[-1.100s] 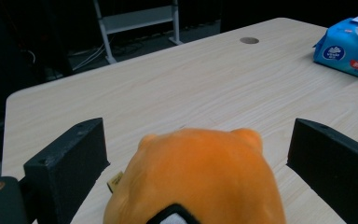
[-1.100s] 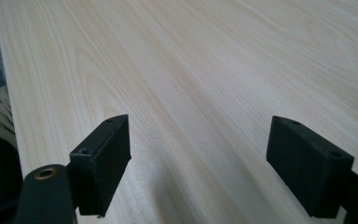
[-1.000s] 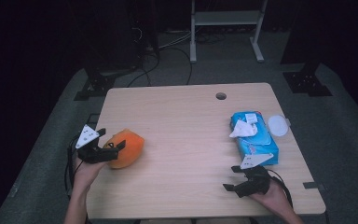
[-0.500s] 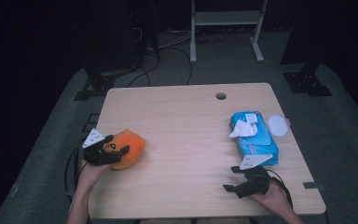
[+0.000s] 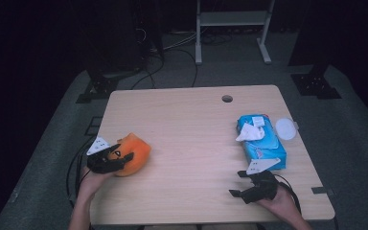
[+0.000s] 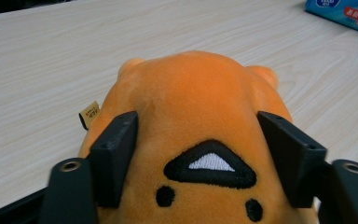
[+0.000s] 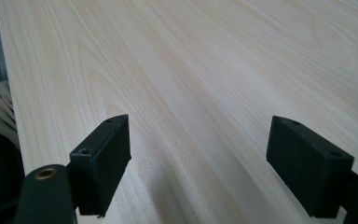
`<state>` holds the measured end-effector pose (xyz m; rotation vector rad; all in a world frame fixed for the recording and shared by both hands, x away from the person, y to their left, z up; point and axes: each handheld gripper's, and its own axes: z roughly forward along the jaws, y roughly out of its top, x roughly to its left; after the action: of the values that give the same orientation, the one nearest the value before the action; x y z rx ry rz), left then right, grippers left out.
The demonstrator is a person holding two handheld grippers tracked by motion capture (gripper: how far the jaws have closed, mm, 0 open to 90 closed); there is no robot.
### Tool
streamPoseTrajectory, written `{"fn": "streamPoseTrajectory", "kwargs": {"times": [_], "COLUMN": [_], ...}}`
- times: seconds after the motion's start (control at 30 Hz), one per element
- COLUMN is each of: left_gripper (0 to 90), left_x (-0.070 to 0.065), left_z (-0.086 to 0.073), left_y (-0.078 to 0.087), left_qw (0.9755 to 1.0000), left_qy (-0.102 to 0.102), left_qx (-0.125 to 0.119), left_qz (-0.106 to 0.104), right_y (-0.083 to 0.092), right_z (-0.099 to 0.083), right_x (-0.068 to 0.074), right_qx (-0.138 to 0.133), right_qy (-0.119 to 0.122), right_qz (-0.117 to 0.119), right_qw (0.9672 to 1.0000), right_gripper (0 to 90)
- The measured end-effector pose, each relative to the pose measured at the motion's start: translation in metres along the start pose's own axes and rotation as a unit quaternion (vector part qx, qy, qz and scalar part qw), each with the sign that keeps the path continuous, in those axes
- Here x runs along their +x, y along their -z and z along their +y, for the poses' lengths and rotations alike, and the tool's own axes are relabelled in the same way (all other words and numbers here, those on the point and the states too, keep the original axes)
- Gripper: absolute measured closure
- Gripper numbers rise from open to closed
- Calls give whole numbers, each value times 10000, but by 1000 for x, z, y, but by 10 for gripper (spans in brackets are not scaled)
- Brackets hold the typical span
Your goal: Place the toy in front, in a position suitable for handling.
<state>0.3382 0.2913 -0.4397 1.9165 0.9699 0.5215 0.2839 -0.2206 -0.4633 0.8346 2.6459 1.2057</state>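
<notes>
High view is showing me the pale wood-grain rectangular worktop (image 5: 187, 143) with both tools working over its near half. I am seeing the left tool (image 5: 117, 158) sitting at the near-left area, its two black jaws closing around the orange plush toy (image 5: 133, 152), which is resting on the worktop surface. Left gripper view is confirming this: each jaw is pressing against one flank of the orange plush toy (image 6: 191, 121), pinching it, with an embroidered black-and-white triangle and two black dots facing the camera and a small tan fabric label (image 6: 89, 114) sticking out at one side.

I am reading the right tool (image 5: 239, 183) near the front-right edge, held by the person's right hand (image 5: 280, 203). Right gripper view is showing its jaws spread wide apart over bare worktop (image 7: 205, 70), gripping nothing.

A blue soft pack of wet wipes (image 5: 260, 141) is lying just beyond the right tool, with a white tissue (image 5: 250, 133) protruding from its top. A round white lid (image 5: 285, 128) is lying just beside the pack, at the right edge of the worktop. A small round cable hole (image 5: 227, 98) is showing near the far edge.
</notes>
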Motion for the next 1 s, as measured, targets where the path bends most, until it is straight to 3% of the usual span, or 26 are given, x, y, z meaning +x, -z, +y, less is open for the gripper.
{"fn": "streamPoseTrajectory", "kwargs": {"times": [0.13,0.27,0.53,0.87,1.0], "left_gripper": [420,428,489,515,514], "left_x": [-1,-2,6,12,8], "left_z": [1,1,2,5,15], "left_y": [1,2,7,19,28], "left_qw": [10000,10000,9989,9932,9911], "left_qy": [-52,-21,302,748,724], "left_qx": [-33,-68,-353,-895,-1117], "left_qz": [72,38,-47,-4,-55], "right_y": [0,0,0,0,0], "right_z": [0,0,0,0,0], "right_x": [0,0,-1,-2,-2], "right_qx": [7,-10,-4,-33,-26], "right_qy": [12,1,5,-21,-19], "right_qz": [2,-6,4,-10,-15], "right_qw": [10000,10000,10000,10000,10000], "right_gripper": [205,205,205,205,205]}}
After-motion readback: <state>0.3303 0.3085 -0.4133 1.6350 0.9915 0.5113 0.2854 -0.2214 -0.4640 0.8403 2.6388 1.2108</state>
